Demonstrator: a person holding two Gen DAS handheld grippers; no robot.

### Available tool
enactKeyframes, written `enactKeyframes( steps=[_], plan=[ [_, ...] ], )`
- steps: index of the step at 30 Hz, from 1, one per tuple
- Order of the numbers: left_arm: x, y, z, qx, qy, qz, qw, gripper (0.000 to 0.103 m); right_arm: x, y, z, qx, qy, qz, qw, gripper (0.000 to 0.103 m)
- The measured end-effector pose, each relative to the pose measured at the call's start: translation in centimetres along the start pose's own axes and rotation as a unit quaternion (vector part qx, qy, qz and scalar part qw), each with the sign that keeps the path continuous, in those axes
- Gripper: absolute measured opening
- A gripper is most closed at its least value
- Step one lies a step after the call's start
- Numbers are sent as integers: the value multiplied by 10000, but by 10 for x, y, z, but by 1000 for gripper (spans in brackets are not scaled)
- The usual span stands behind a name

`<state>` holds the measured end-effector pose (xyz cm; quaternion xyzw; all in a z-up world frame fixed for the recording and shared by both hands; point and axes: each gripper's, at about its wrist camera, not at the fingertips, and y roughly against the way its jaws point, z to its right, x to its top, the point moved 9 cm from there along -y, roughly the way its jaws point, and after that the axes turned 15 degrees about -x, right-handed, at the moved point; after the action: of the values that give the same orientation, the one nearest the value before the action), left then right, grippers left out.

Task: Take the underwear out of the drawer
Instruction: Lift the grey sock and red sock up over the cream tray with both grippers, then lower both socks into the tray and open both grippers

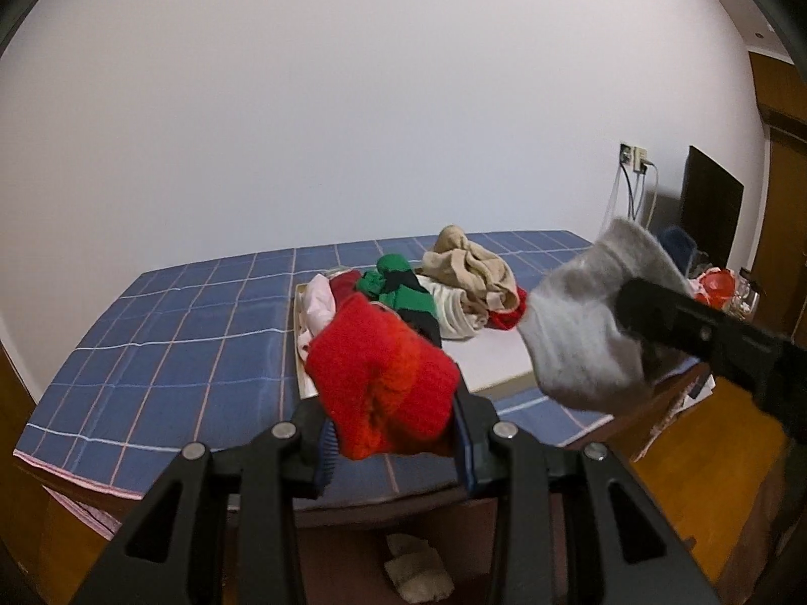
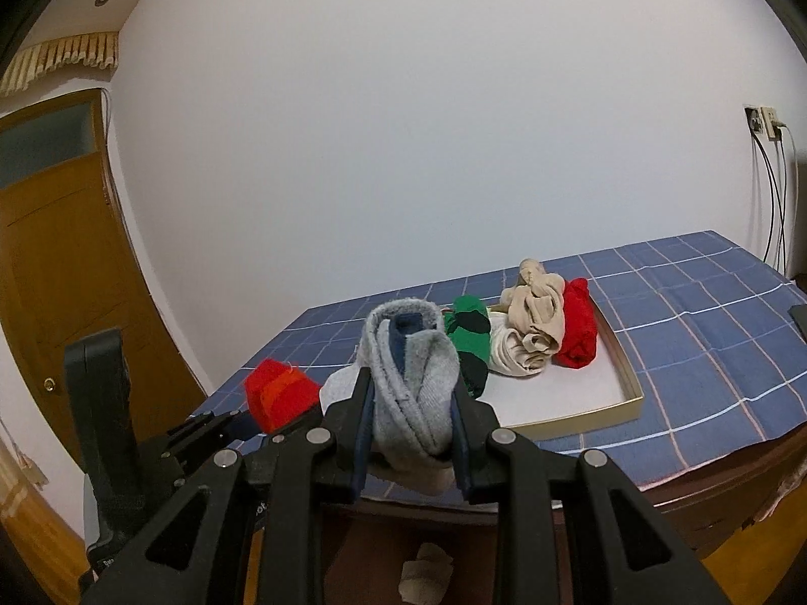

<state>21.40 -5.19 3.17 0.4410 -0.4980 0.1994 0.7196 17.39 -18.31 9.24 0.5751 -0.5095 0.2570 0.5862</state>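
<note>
My left gripper (image 1: pixel 391 441) is shut on a red rolled garment (image 1: pixel 383 378), held above the near edge of the table; it also shows in the right wrist view (image 2: pixel 277 393). My right gripper (image 2: pixel 411 446) is shut on a grey rolled garment (image 2: pixel 408 383), seen in the left wrist view (image 1: pixel 585 322) at the right. A shallow drawer tray (image 2: pixel 625 378) lies on the blue checked tablecloth (image 1: pixel 176 353) and holds green-and-black (image 2: pixel 469 338), cream (image 2: pixel 514 358), beige (image 2: pixel 537 302) and red (image 2: pixel 577 322) bundles.
A pale cloth lump (image 2: pixel 423 575) lies on the floor under the table edge. A wooden door (image 2: pixel 55 277) stands at the left. Wall sockets with cables (image 2: pixel 766 176) are at the right. Clutter and a dark panel (image 1: pixel 711 212) stand beyond the table's right end.
</note>
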Motion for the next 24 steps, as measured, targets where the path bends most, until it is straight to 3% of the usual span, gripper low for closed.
enactKeyframes(
  steps=[15,24],
  plan=[
    [18,-48,-36,174,307,73,9994,36,4,-61,20,-277,-159,-98,9994,29],
    [17,-80,-44,192,401,-134,9989,36,-3,-97,20,-354,-155,-288,9988,29]
  ],
)
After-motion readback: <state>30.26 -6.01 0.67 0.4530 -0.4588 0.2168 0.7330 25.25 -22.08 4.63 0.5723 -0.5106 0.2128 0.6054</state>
